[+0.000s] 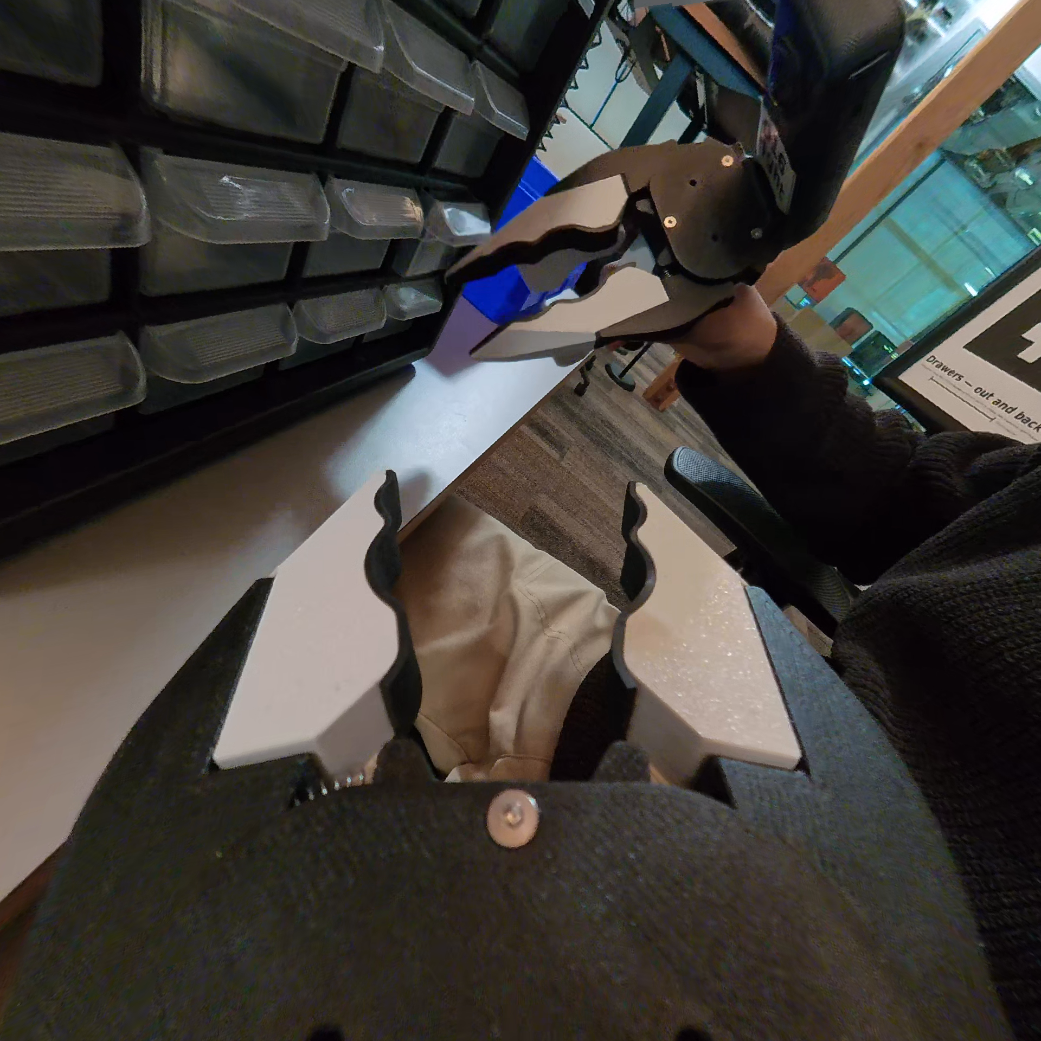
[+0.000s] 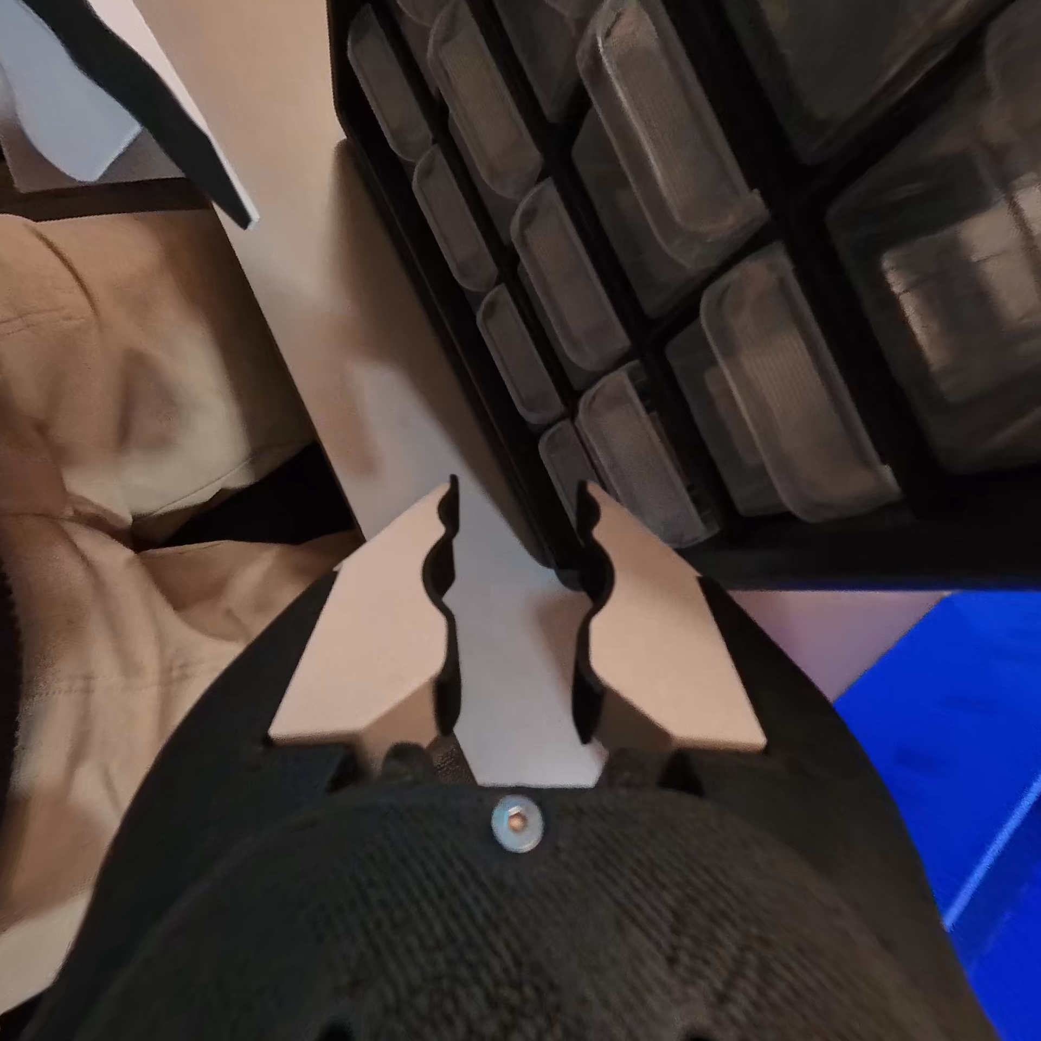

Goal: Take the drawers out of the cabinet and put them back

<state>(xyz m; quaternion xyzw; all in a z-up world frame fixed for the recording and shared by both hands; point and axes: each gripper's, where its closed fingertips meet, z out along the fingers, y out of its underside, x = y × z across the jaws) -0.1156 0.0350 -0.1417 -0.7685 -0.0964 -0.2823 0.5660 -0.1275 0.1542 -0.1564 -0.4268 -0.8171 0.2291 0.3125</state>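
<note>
The cabinet (image 1: 236,236) is standing on the counter (image 1: 169,608), every visible drawer (image 1: 234,200) seemingly still seated. Both grippers are hanging clear with jaws apart and empty: the left gripper (image 1: 510,507) over the counter edge, the right gripper (image 2: 515,495) near the cabinet's lower corner. A skewed pull risks jamming a drawer or dragging the cabinet. Only the left view is showing the right gripper whole; the right view is blurring.

One black cabinet (image 1: 479,50), many clear drawers (image 1: 231,197), two grippers, one blue bin (image 2: 957,732).
</note>
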